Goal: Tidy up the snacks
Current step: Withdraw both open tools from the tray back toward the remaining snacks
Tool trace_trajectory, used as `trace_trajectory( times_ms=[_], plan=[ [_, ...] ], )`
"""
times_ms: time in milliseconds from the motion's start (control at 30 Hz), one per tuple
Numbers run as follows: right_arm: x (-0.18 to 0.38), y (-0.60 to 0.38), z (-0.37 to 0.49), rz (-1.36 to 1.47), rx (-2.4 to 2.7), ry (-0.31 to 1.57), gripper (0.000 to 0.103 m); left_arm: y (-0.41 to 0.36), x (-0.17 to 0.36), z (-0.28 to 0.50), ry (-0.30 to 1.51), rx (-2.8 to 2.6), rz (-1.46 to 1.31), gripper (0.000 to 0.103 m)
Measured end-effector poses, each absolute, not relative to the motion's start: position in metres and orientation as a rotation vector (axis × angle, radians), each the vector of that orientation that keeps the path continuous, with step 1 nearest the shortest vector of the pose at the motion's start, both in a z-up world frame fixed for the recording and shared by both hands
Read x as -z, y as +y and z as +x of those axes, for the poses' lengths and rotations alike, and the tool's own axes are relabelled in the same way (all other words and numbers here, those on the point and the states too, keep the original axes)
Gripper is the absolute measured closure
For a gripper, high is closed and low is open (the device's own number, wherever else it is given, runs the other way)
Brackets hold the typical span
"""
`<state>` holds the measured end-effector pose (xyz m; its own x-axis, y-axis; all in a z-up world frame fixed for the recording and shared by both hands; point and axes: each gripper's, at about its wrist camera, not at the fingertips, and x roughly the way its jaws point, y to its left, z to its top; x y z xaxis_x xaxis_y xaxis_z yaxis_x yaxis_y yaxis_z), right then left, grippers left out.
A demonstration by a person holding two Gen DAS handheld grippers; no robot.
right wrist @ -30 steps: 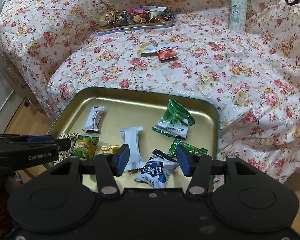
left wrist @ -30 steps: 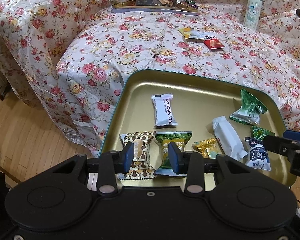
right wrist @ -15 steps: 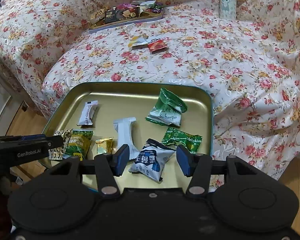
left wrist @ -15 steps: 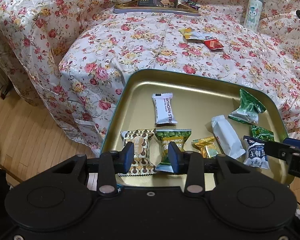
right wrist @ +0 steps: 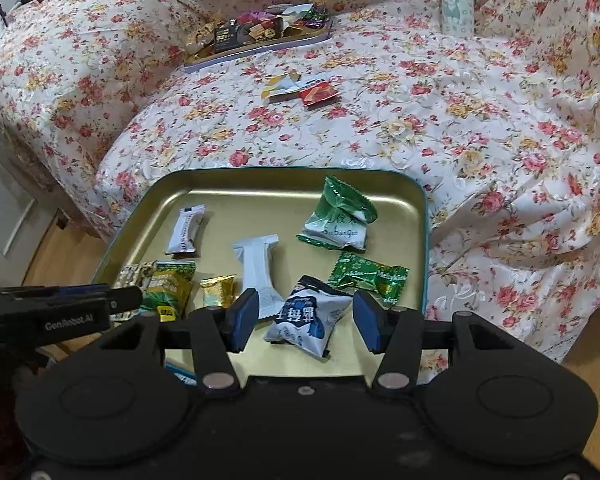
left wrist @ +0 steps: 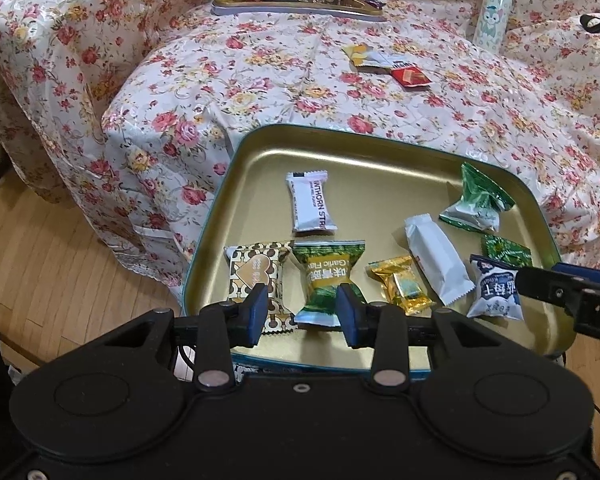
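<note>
Your left gripper (left wrist: 302, 314) hangs over the gold tray's (left wrist: 340, 152) near-left corner, jaws released around the green garlic snack (left wrist: 327, 280), not pinching. Your right gripper (right wrist: 306, 320) sits at the near edge, jaws released either side of the blue-white packet (right wrist: 306, 320). Two loose wrappers (right wrist: 300, 88) lie mid-bed.

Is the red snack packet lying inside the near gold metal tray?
No: the red snack packet lies on the floral cover beyond the near gold metal tray.

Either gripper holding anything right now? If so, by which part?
Nothing held. Left gripper is open over the garlic pack; right gripper is open around the blue-white pack.
</note>
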<state>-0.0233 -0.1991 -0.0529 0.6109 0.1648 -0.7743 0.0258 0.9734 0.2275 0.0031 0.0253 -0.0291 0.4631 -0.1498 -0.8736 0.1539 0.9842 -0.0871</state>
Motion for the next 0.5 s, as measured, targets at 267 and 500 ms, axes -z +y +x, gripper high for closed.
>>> trace_trajectory(
  times_ms=[267,500],
  plan=[
    [0.045,-0.202,-0.015,0.253,-0.122,0.914,0.048,0.036,0.021,0.013,1.091,0.185,0.004,0.056],
    [0.035,-0.208,0.003,0.245,-0.113,0.896,0.047,0.045,0.011,0.034,1.08,0.163,0.007,0.055]
  ],
)
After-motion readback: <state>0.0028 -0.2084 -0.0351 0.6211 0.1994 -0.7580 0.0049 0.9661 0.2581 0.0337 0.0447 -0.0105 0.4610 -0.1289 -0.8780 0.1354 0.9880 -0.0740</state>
